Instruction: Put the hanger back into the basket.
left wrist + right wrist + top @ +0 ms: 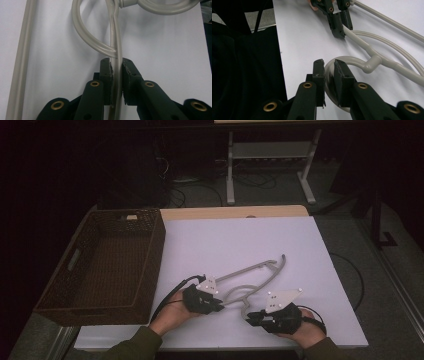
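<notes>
A grey plastic clothes hanger (252, 279) lies flat on the white table top (240, 240), near its front edge, between the two hands. No brand, label or writing can be read on it or anywhere else. The left gripper (116, 65) pinches one thin arm of the hanger just below a curved loop. The right gripper (329, 67) pinches the hanger's hook, whose lower curve is hidden behind the jaws. In the left gripper view the hanger's far parts are cut off at the top edge. A brown woven basket (150, 265) sits at the table's left side; the small pale thing at its far rim is too dim to make out.
</notes>
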Motion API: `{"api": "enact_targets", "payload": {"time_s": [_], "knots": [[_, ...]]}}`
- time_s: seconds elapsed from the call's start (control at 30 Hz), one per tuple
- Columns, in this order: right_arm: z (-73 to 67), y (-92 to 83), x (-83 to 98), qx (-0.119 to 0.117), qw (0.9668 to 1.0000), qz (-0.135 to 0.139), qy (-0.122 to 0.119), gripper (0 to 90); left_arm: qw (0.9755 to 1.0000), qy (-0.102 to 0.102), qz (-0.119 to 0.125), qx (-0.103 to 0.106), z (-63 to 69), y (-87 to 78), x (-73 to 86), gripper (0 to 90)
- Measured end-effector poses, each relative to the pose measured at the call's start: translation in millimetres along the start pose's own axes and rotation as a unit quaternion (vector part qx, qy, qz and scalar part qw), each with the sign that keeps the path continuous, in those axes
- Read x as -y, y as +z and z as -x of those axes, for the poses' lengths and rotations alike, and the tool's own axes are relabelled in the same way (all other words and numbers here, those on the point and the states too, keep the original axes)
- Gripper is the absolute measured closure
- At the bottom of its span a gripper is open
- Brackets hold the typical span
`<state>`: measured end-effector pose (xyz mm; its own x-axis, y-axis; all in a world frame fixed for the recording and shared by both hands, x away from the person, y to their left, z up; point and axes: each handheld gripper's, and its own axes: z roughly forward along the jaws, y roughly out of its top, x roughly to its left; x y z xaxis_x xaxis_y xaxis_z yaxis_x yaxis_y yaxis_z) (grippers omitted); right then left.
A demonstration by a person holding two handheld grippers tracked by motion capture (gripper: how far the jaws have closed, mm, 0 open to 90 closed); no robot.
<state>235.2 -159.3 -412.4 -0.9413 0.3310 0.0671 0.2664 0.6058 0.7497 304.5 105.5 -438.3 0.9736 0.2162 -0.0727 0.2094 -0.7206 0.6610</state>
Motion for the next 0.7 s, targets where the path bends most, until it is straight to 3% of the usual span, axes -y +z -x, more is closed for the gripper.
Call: {"api": "enact_targets", "payload": {"time_s": [0.2, 0.27, 0.33, 0.43, 0.57, 0.7], "knots": [[-0.1, -0.2, -0.1, -0.002, 1.0000, 0.003, -0.002, 78.7, 1.0000, 0.002, 0.001, 0.009, -1.3, -0.5, 0.1, 81.9], [-1.3, -0.1, -0.1, -0.007, 0.9999, 0.007, 0.011, 77.6, 0.9999, 0.002, -0.002, 0.012, -1.9, -0.1, 0.3, 82.0], [-0.6, 0.1, 0.0, -0.015, 0.9995, 0.016, 0.020, 66.4, 0.9999, 0.002, -0.009, 0.008, -1.1, 1.7, 0.2, 82.2], [0.4, -1.3, -0.9, -0.005, 0.9993, 0.027, 0.026, 50.5, 0.9999, 0.004, -0.010, 0.004, -1.0, 1.5, -0.3, 82.3], [4.0, -7.4, -0.7, 0.022, 0.9982, 0.045, 0.034, 30.0, 1.0000, -0.002, -0.004, 0.001, -0.9, -1.6, -1.2, 82.3], [8.9, -19.1, 1.2, 0.050, 0.9949, 0.073, 0.048, 18.1, 0.9999, -0.006, 0.006, -0.006, -1.7, -6.6, -2.9, 82.4]]}}
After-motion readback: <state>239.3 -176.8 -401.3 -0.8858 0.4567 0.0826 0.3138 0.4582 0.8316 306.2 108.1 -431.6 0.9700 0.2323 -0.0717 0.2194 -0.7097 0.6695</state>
